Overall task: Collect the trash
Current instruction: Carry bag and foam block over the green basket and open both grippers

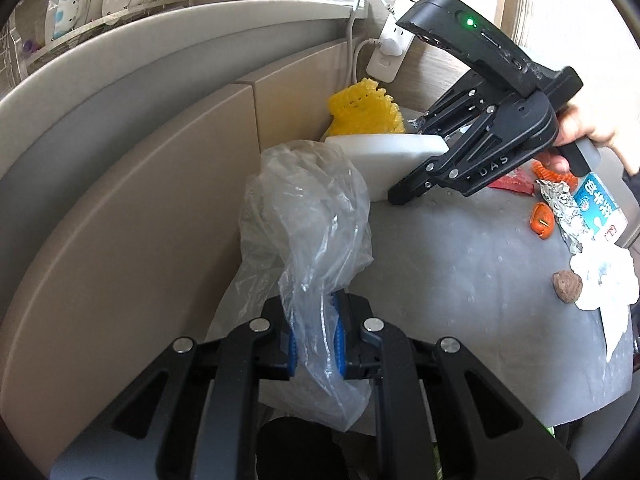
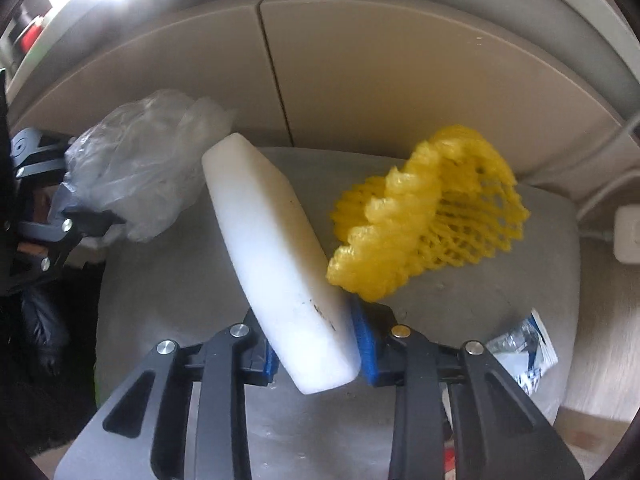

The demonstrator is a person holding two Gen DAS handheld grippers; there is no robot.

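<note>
My left gripper is shut on a crumpled clear plastic bag, held up at the left edge of the grey table. My right gripper is shut on a white foam block, held tilted above the table; in the left wrist view the right gripper holds the block just right of the bag. A yellow foam fruit net lies on the table behind the block and also shows in the left wrist view.
Crumpled foil, a milk carton, white tissue, a brown nut shell and orange scraps lie at the table's right. A beige cabinet front runs along the left. A power strip hangs on the wall.
</note>
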